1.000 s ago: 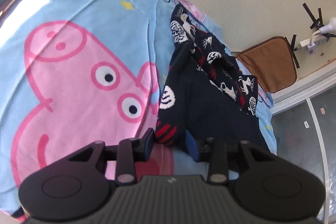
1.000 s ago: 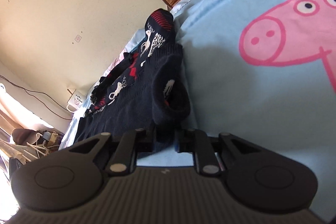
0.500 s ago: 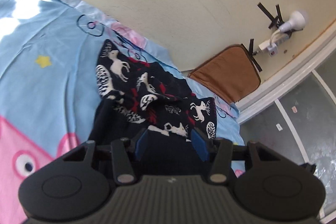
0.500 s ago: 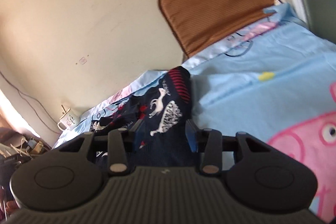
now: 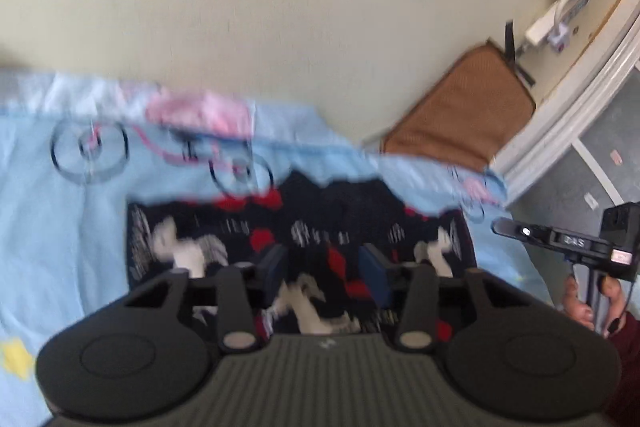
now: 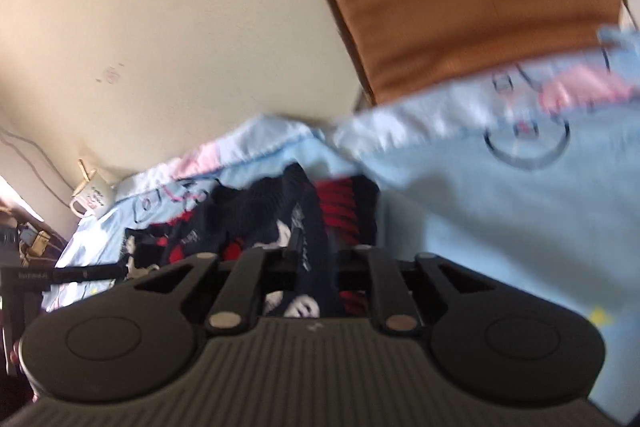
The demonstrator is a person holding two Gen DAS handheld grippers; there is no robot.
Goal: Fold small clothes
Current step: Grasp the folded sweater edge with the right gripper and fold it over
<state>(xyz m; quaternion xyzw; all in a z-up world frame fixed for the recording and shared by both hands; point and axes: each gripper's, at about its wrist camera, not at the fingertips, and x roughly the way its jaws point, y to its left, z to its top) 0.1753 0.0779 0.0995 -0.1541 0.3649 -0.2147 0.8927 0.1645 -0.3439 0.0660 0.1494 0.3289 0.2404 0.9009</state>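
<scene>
The left gripper (image 5: 324, 273) hangs with jaws apart over the dark reindeer-patterned garment (image 5: 304, 227), while the right gripper (image 6: 316, 267) looks clamped on its bunched edge, so the garment, lying on the blue cartoon sheet (image 5: 60, 227) near the wall, seems only partly folded.

Small dark navy knit garment (image 5: 320, 227) with white reindeer and red motifs, red-striped cuff (image 6: 340, 211) at one end. Lies bunched and wrinkled on the light blue cartoon-print bed sheet (image 5: 60, 227), close to the sheet's far edge by the wall. Far edge uneven and rumpled. Both views are motion-blurred; fold state unclear.
</scene>
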